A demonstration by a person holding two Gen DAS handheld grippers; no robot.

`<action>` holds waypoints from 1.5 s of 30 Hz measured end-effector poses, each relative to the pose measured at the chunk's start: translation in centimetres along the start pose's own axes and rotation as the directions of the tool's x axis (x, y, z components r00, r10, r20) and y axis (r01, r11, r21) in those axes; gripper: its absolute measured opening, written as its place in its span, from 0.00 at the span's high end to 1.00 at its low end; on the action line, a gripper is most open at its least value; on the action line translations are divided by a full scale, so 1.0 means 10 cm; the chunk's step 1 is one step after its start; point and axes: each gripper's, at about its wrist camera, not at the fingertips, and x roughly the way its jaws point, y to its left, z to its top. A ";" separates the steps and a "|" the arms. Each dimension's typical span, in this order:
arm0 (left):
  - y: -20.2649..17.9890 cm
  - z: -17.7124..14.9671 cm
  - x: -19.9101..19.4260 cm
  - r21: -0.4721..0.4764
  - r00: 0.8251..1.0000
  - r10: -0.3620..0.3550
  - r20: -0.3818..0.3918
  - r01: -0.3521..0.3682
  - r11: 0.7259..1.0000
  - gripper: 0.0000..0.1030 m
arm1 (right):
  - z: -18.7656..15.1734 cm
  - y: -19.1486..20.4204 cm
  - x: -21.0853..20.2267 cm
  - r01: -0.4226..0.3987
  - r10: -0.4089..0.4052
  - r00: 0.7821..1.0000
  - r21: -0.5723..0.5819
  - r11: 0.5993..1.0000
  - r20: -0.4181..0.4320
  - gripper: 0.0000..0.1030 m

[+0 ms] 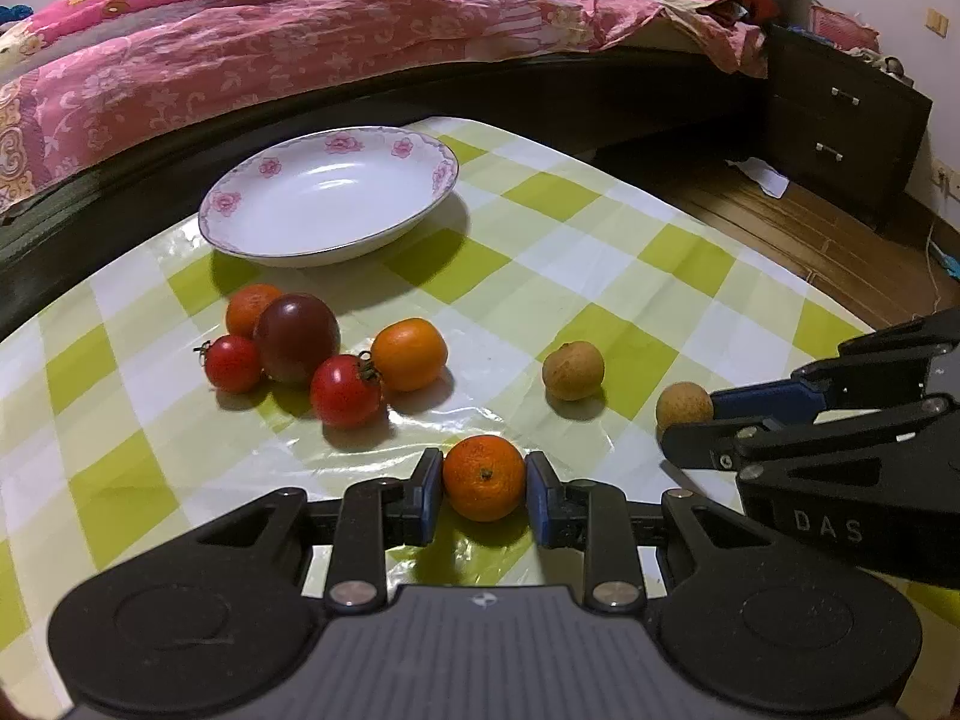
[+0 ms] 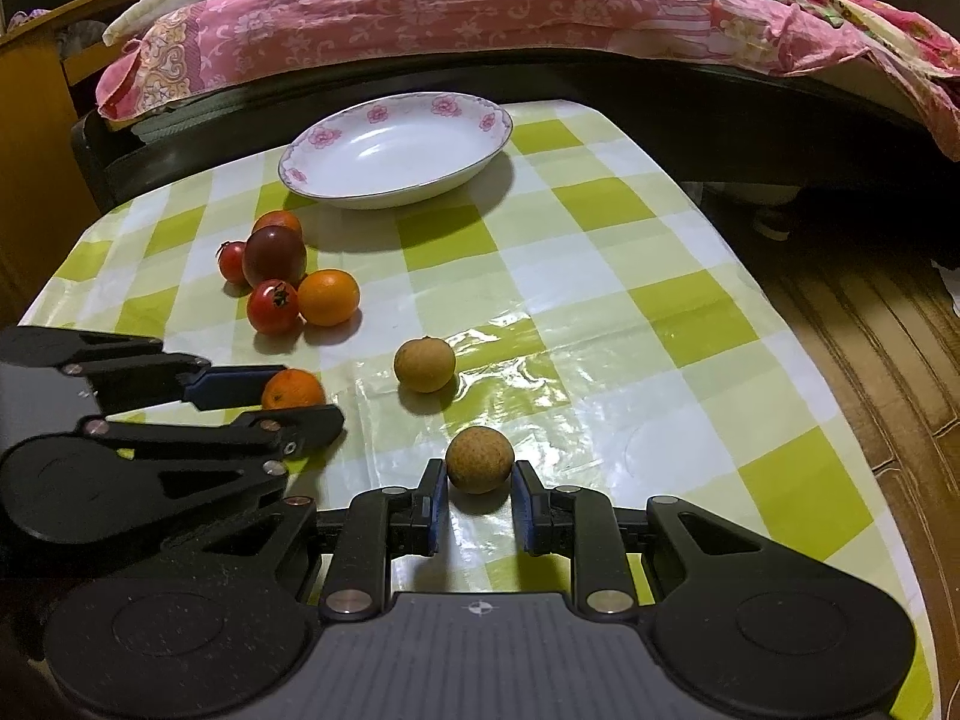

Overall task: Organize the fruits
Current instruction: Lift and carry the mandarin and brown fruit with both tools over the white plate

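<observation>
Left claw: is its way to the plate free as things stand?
Probably yes. The left claw brackets a small orange; bare cloth lies ahead to the plate, with the fruit cluster off to one side.

Left gripper (image 1: 483,495) pads touching small orange (image 1: 483,478) both sides; right gripper (image 1: 684,429) straddling brown longan (image 1: 682,406); plate (image 1: 252,234) beyond.

Rear orange-red round fruit (image 1: 249,306) half hidden behind dark purple round tomato (image 1: 298,337). Tan round longan (image 1: 683,407) partly covered by right gripper (image 1: 690,429) in left wrist view. Small orange mandarin (image 2: 292,389) partly hidden by left gripper (image 2: 303,399) in right wrist view. Pad contact with fruit unclear both sides. Pink floral bed quilt (image 1: 300,42) cut off by top edge.
</observation>
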 end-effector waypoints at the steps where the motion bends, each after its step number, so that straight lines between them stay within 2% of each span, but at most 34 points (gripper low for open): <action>1: 0.00 0.00 -0.02 -0.003 1.000 0.001 0.002 -0.001 1.000 0.64 | 0.01 0.01 -0.01 0.002 -0.002 1.000 -0.005 1.000 0.003 0.81; 11: -0.01 0.04 -0.25 -0.005 0.998 0.046 0.035 -0.046 0.999 0.64 | 0.08 0.13 -0.11 -0.002 0.005 0.999 -0.054 0.999 0.041 0.81; 23: 0.16 0.31 -0.52 -0.057 0.991 0.096 0.089 -0.091 0.994 0.64 | 0.36 0.32 -0.34 -0.004 0.021 0.988 -0.115 0.993 0.153 0.81; 45: 0.65 0.94 -0.01 -0.078 0.988 0.130 0.080 -0.124 0.989 0.65 | 1.08 0.37 0.14 0.039 -0.005 0.982 -0.178 0.983 0.190 0.81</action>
